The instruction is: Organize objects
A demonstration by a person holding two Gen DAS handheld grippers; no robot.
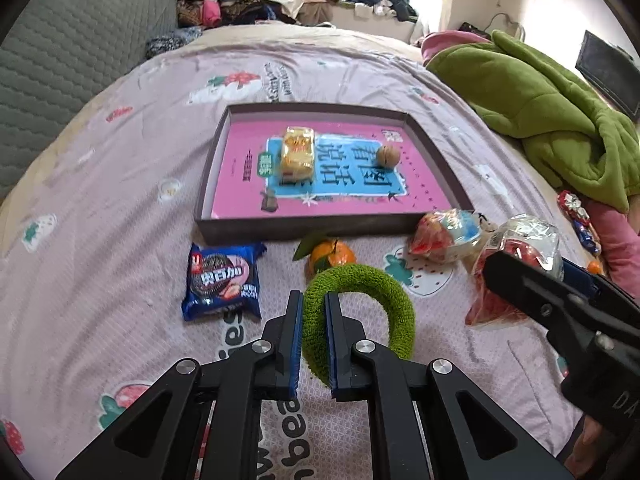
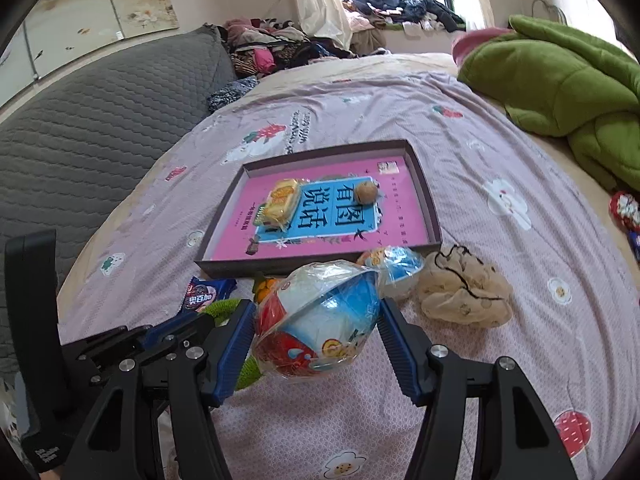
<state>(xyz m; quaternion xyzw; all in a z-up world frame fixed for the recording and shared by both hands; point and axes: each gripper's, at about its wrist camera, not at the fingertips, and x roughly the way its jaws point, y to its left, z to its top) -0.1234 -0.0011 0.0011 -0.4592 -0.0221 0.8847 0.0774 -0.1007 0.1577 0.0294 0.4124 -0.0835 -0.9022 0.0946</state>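
Note:
My left gripper (image 1: 313,300) is shut on a fuzzy green ring (image 1: 372,280), which hangs a little above the pink bedsheet. My right gripper (image 2: 316,312) is closed wide on a plastic-wrapped blue and red bowl (image 2: 320,320), its pads pressing both sides. In the left wrist view that bowl (image 1: 520,244) shows behind the right gripper's finger (image 1: 528,288). A shallow dark tray (image 1: 304,228) with a pink printed floor holds a yellow snack pack (image 1: 297,154) and a walnut (image 1: 389,156). In front of the tray lie a blue cookie pack (image 1: 222,282), a tangerine (image 1: 332,254) and a second wrapped bowl (image 1: 444,236).
A beige scrunchie (image 2: 464,296) lies right of the wrapped bowls. A green blanket (image 2: 560,80) is heaped at the right, with wrapped sweets (image 1: 576,216) beside it. A grey quilted cushion (image 2: 100,120) borders the left. Clothes are piled at the far end.

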